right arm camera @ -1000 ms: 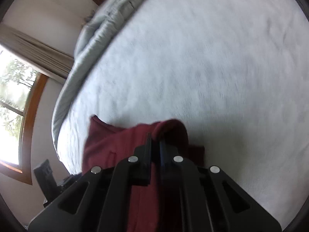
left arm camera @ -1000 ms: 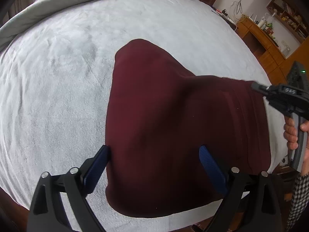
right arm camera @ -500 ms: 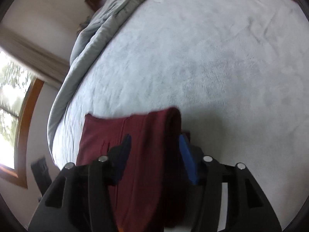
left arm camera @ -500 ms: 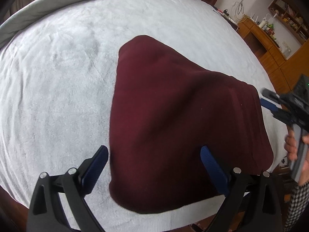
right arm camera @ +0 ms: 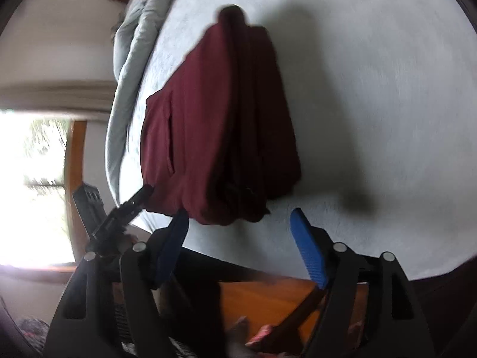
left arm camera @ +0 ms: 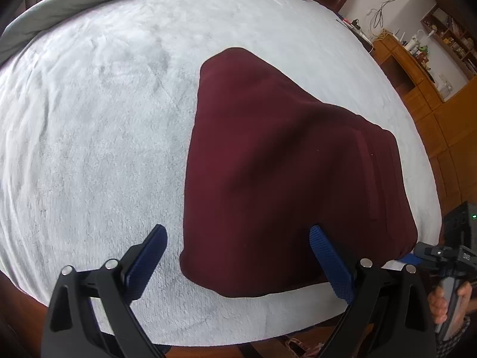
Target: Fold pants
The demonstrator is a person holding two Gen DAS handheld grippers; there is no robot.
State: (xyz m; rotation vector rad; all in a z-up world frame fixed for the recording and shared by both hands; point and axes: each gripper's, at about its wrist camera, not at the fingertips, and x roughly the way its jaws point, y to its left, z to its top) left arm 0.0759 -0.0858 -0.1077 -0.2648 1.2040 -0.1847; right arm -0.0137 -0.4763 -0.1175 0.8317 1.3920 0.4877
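Right claw (right arm camera: 238, 223) gaping, blurred; pants (right arm camera: 220, 113) apparently released.

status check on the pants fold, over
Both claws open, left claw, right claw just released. Maroon pants folded on the blanket. Nothing in the way.

Left wrist view: looks steeply down over near edge of folded maroon fabric pants (left arm camera: 283, 164), close. Right wrist view: looks from beyond pants' (right arm camera: 220, 119) near end, tilted, blurred. Both share pants and pale fleece bed cover (left arm camera: 89, 119).
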